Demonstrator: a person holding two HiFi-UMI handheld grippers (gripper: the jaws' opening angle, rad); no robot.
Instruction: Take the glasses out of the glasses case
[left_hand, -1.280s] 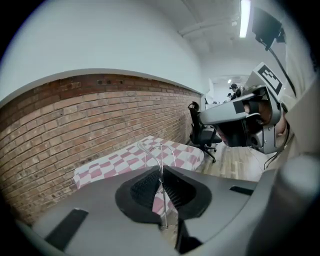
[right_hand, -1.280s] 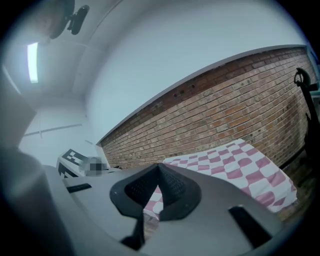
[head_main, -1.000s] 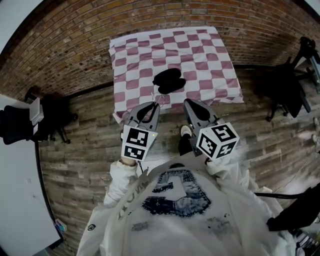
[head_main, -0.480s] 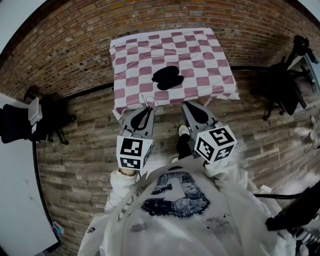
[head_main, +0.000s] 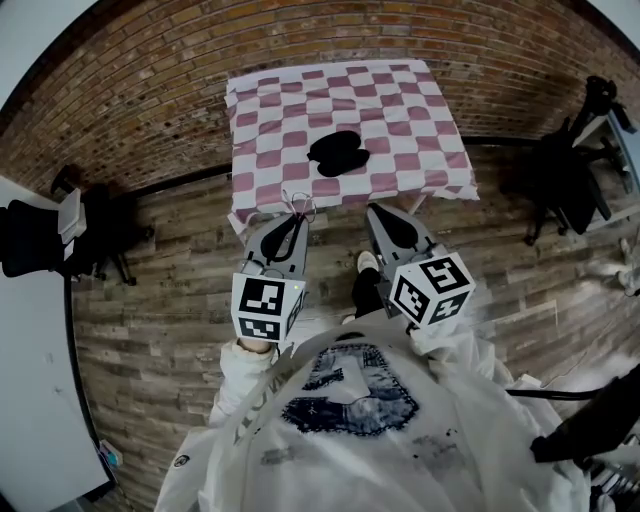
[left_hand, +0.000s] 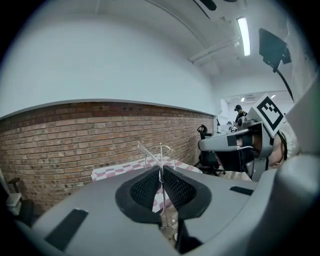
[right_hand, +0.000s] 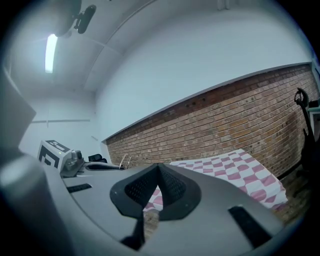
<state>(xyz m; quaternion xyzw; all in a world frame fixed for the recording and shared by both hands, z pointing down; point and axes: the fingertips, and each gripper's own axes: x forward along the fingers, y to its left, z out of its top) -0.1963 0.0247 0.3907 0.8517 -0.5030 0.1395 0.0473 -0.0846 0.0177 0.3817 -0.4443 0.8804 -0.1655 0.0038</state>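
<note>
The glasses (left_hand: 160, 159) are out of the case (head_main: 337, 153), their thin frame clamped in the left tongs (left_hand: 161, 186) on the person's side of it. The case lies open on the checkered tabletop (head_main: 410, 110). The right tongs (right_hand: 158, 175) are closed on nothing, likely with nothing to steady.

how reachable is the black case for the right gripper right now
Likely yes, within reach: the right gripper is empty, jaws together, and nothing stands between it and the black case on the checked table. It would have to move forward and open first.
</note>
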